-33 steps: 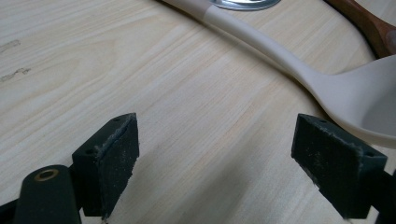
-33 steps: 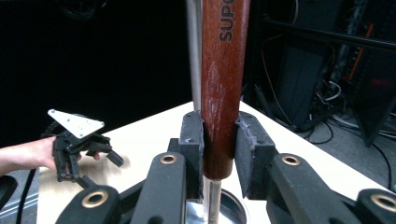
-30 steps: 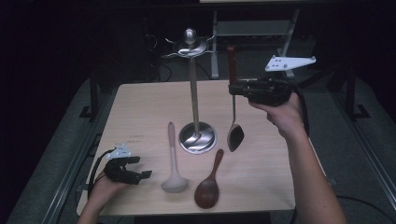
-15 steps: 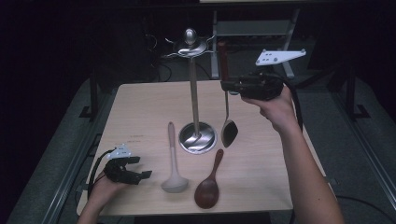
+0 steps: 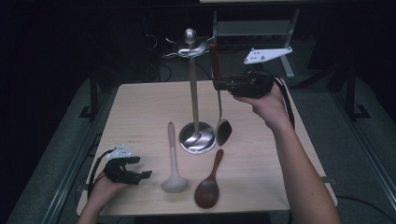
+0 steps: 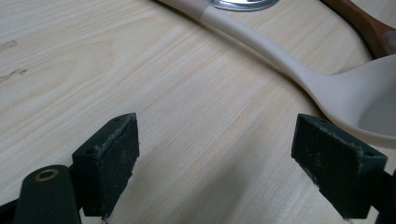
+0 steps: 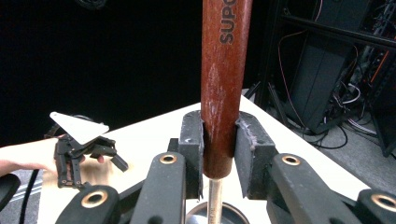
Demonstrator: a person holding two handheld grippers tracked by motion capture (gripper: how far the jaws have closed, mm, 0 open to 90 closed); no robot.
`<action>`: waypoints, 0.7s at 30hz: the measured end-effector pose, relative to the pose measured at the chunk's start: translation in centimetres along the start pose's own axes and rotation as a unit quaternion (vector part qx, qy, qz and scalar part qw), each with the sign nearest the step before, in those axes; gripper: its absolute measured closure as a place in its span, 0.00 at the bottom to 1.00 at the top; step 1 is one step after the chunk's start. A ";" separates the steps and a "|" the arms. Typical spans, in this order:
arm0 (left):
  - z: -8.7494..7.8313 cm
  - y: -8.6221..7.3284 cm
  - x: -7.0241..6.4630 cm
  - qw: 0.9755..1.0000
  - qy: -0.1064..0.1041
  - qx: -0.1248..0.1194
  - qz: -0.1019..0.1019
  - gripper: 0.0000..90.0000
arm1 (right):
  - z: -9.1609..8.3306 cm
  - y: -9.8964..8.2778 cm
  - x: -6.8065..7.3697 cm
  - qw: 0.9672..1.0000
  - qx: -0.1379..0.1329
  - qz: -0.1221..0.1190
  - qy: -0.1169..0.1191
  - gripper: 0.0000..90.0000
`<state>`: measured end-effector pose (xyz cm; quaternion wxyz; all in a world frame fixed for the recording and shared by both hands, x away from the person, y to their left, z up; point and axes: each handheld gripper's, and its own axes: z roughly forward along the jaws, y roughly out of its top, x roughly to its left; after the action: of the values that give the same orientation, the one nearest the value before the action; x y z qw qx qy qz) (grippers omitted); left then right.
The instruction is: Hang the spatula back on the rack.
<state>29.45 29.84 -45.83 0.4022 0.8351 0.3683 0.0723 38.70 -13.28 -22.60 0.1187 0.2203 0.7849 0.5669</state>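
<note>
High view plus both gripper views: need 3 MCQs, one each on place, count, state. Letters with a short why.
1. Where does the pale spoon lie?
A. on the table, left of the stand's base
B. hung on the stand
C. in the left tongs

2. How many spoons lie flat on the table?
A. one
B. two
C. four

3. What state are the right tongs in?
A. wide open, holding nothing
B. shut on the red-handled spoon
C. resting on the table

Answers:
1 A: it lies beside the stand, its bowl towards the person.
2 B: the pale spoon and the brown wooden spoon.
3 B: both pads press the red-handled spoon, held upright in the air.
</note>
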 end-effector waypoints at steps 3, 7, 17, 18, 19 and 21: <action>0.0 0.0 0.0 1.000 -0.001 0.001 0.001 0.17 | 0.6 -0.1 -0.1 1.000 0.005 0.001 -0.001 0.82; 0.0 0.0 0.0 1.000 -0.002 0.002 0.003 0.17 | 0.9 -0.1 0.0 1.000 0.008 -0.002 -0.004 0.82; 0.0 0.0 0.0 1.000 -0.002 0.000 0.002 0.17 | 0.7 -0.5 0.4 1.000 0.006 -0.004 -0.015 0.60; 0.0 0.0 0.0 1.000 -0.001 -0.001 0.002 0.17 | 0.5 -0.8 0.4 1.000 0.005 -0.002 -0.019 0.56; 0.0 0.0 -0.1 1.000 -0.001 0.000 0.002 0.17 | 0.2 -1.3 0.4 1.000 0.007 0.004 -0.021 0.51; 0.0 0.1 -0.1 1.000 -0.001 0.001 0.002 0.17 | 0.0 -1.7 0.3 1.000 0.005 0.008 -0.022 0.48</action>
<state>29.44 29.79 -45.77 0.4018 0.8363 0.3659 0.0721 38.05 -13.58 -24.13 0.1304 0.2395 0.7830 0.5590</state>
